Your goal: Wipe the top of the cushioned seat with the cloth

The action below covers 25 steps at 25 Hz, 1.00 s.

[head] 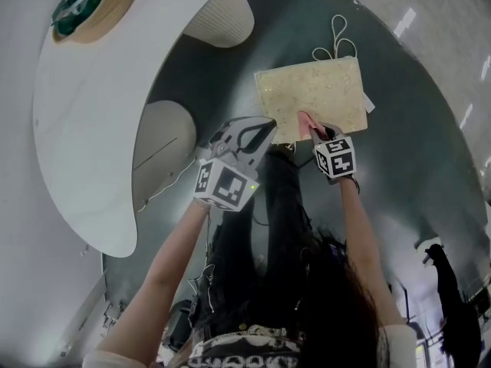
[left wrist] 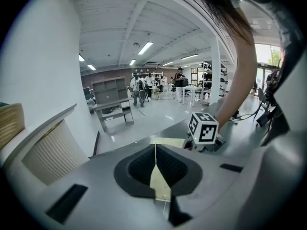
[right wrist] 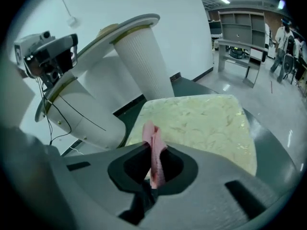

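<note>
One pale yellow-green square cushioned seat (head: 314, 90) with a faint marbled pattern lies flat on the dark grey rounded platform (head: 414, 152). One small pink cloth (right wrist: 154, 150) stands pinched between the closed fingers of the right gripper (head: 314, 133), at the seat's near edge. The left gripper (head: 263, 129), second of two, is clamped on the seat's near-left corner

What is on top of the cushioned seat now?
The pink cloth, pinched in the right gripper, sits over the near edge of the cushioned seat; the left gripper clamps a corner. The rest is bare. The spot beneath the cloth is covered.
</note>
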{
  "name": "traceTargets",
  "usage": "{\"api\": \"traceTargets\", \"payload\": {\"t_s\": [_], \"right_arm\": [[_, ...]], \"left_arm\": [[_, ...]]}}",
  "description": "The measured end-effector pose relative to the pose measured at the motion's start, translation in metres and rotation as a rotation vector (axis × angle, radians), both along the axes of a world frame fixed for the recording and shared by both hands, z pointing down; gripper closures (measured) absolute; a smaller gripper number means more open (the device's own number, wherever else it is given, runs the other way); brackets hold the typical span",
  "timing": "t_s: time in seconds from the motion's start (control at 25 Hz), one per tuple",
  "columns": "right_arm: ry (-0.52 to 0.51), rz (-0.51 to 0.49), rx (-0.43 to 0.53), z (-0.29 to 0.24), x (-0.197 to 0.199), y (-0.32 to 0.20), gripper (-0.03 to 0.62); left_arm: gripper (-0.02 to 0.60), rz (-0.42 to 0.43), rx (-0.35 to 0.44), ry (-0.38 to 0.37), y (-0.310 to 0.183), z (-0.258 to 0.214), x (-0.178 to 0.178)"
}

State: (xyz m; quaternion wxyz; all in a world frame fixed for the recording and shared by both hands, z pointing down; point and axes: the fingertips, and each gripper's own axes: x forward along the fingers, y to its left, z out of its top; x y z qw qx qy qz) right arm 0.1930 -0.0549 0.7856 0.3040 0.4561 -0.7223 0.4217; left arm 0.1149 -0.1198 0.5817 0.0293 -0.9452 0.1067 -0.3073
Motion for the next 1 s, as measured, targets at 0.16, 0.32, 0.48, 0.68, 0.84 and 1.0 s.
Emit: {"api": "traceTargets", "payload": {"t_s": [0.16,0.32,0.48,0.68,0.84,1.0], "right_arm": [[-0.037,-0.053,-0.004,0.005,-0.05,0.013,0.582],[-0.044,-0.074,-0.014,0.013,-0.078,0.021,0.582],[-0.028,-0.086,-0.042,0.024,-0.088,0.03,0.582],[-0.001,-0.07,-0.068,0.034,-0.077,0.042,0.582],[0.039,-0.046,-0.089,0.039,-0.05,0.05,0.582],[0.093,0.009,-0.107,0.041,-0.006,0.058,0.582]], "left_arm": [[0.575,0.006,0.004,0.004,0.008,-0.004,-0.008],[0.575,0.005,0.005,0.008,0.018,-0.004,-0.017],[0.575,0.002,-0.004,0.009,0.026,0.001,-0.024],[0.575,0.02,-0.013,0.004,0.042,0.004,-0.03],[0.575,0.028,-0.018,-0.005,0.048,0.006,-0.03],[0.575,0.029,-0.02,0.001,0.049,0.005,-0.026]]}}
